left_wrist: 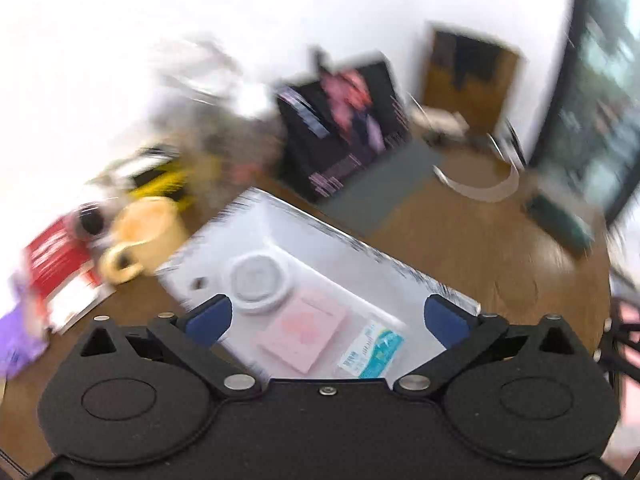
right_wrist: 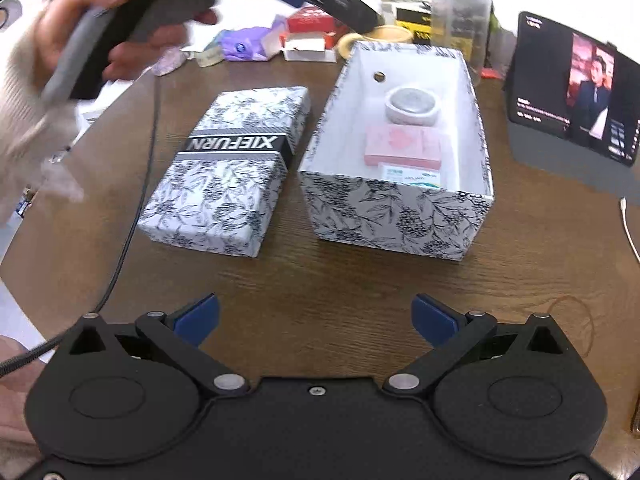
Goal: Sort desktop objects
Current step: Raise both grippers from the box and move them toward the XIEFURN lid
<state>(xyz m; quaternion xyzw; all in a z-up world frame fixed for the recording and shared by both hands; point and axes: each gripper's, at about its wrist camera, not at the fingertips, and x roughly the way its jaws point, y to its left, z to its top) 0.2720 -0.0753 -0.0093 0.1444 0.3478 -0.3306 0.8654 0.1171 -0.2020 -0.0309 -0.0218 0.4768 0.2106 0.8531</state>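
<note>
On a brown wooden table, an open floral-patterned cardboard box holding a round white tin, pink card pack and teal-printed packet is seen, its matching lid laid left, seemingly for closing, while left gripper and right gripper are held spread, empty.

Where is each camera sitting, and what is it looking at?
Left wrist: rides the open left hand-held gripper, above the floral open box, looking down; only its blue fingers show.
Right wrist: rides the open right hand-held gripper, low over the brown wooden table, facing the box; a hand shows upper left.
Shared: the box's round white tin and pink card pack.
</note>
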